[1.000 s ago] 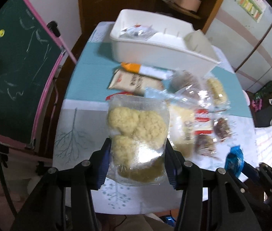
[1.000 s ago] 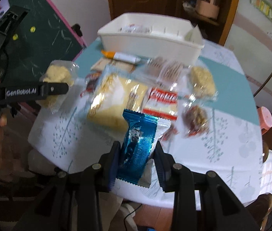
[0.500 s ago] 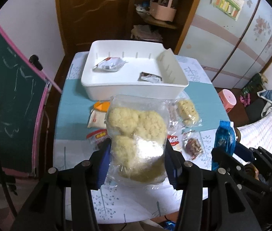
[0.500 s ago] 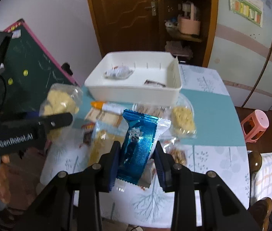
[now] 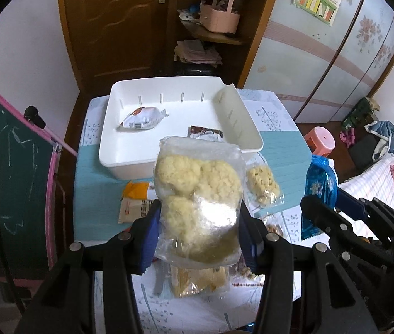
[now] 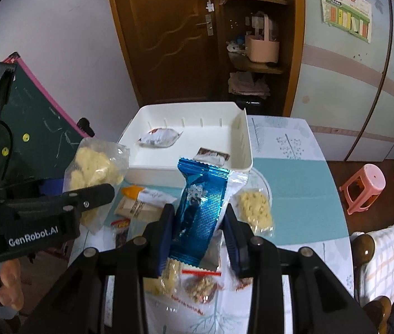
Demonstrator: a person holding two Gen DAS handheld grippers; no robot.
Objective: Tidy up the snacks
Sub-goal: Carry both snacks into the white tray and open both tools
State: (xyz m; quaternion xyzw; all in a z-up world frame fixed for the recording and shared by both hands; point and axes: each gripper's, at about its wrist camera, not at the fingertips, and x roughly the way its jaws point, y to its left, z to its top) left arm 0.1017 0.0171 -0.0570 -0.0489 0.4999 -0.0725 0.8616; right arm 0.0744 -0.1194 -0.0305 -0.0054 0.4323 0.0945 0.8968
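Both grippers are way higher over the table (image 5: 91,194) than a second ago, so the white bin (image 5: 174,150) now shows its whole floor instead of mostly its near wall. Left gripper (image 5: 198,233) keeps its fingers clamped on the clear bag of pale puffy snacks (image 5: 197,194), held up in the air on the near side of the bin. Right gripper (image 6: 199,220) stays pinched on the blue foil packet (image 6: 199,206), also lifted, just short of the bin's near wall. Loose snacks sit on the table below, between the grippers and the bin. Inside the bin: a white wrapped snack (image 5: 141,118) toward the far left, a dark-edged packet (image 5: 205,133) by the near right corner.
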